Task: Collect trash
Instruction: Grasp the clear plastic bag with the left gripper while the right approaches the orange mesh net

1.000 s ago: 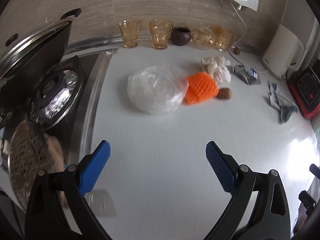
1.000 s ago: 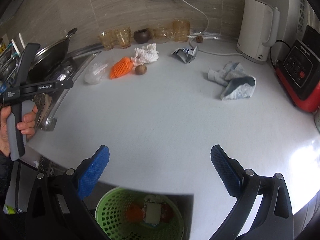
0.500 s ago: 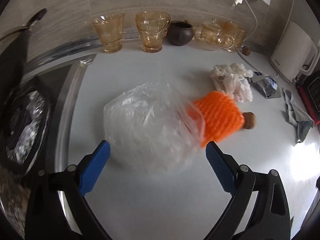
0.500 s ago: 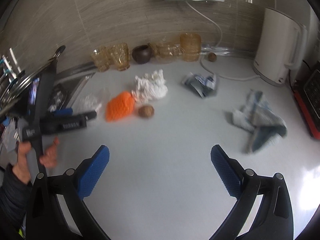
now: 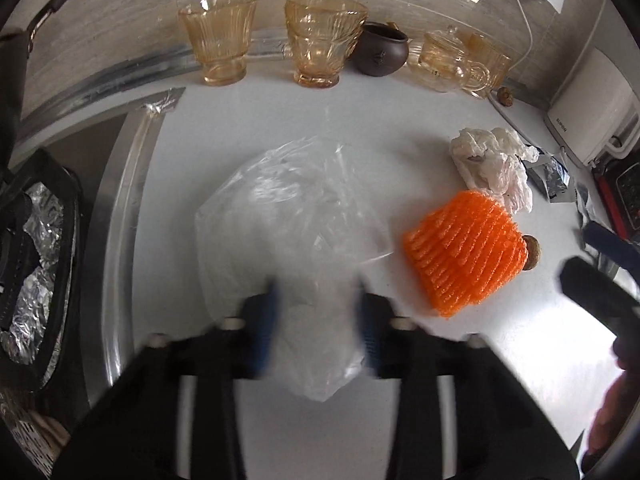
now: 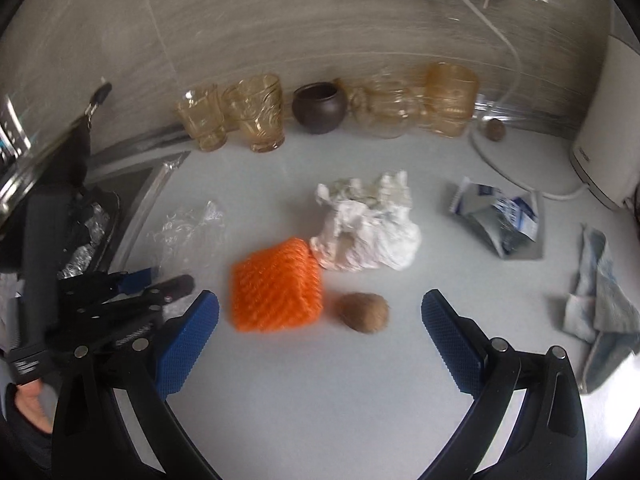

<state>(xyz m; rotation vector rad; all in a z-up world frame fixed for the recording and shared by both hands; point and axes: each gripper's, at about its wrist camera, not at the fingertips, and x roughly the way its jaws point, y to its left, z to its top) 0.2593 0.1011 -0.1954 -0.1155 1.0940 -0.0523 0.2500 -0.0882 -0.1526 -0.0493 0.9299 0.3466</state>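
The left gripper has dropped onto the plastic bag, jaws closing around its near end, while the right gripper, jaws apart, hangs nearer the orange net.

The white kettle at the right edge has the word "SUPOR" on its base. The print on the crumpled silver packet is too small to read.

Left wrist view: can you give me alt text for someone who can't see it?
The left gripper, jaws closing, has a clear plastic bag between them on a white counter. To the right lie an orange foam net and crumpled white paper; amber glasses line the back wall.
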